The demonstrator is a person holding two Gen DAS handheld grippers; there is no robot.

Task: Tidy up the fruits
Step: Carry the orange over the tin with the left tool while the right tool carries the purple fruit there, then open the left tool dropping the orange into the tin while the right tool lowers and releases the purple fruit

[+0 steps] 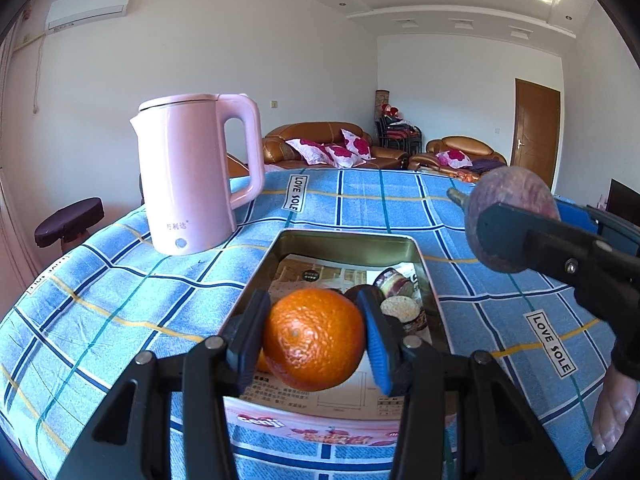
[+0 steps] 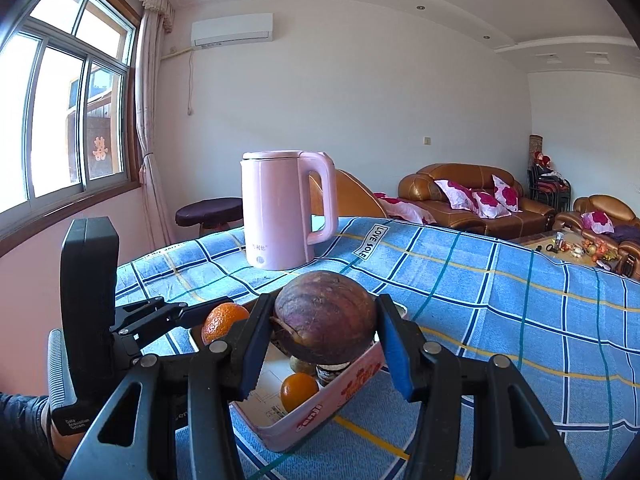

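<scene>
My left gripper [image 1: 316, 340] is shut on an orange [image 1: 314, 338] and holds it above the near end of an open pink tin box [image 1: 344, 240]. The box holds a paper sheet, dark round snacks [image 1: 394, 296] and another small orange [image 2: 298, 392]. My right gripper [image 2: 324, 340] is shut on a purple-brown passion fruit [image 2: 326, 316] and holds it over the box's right side. In the left wrist view the right gripper [image 1: 508, 236] with its fruit [image 1: 512, 200] hovers right of the box. In the right wrist view the left gripper's orange [image 2: 222, 320] shows at the left.
A pink electric kettle [image 1: 192, 176] stands on the blue checked tablecloth [image 1: 120, 280] behind and left of the box. A dark stool [image 1: 68, 224] stands past the table's left edge. Brown sofas [image 1: 332, 144] lie beyond the table.
</scene>
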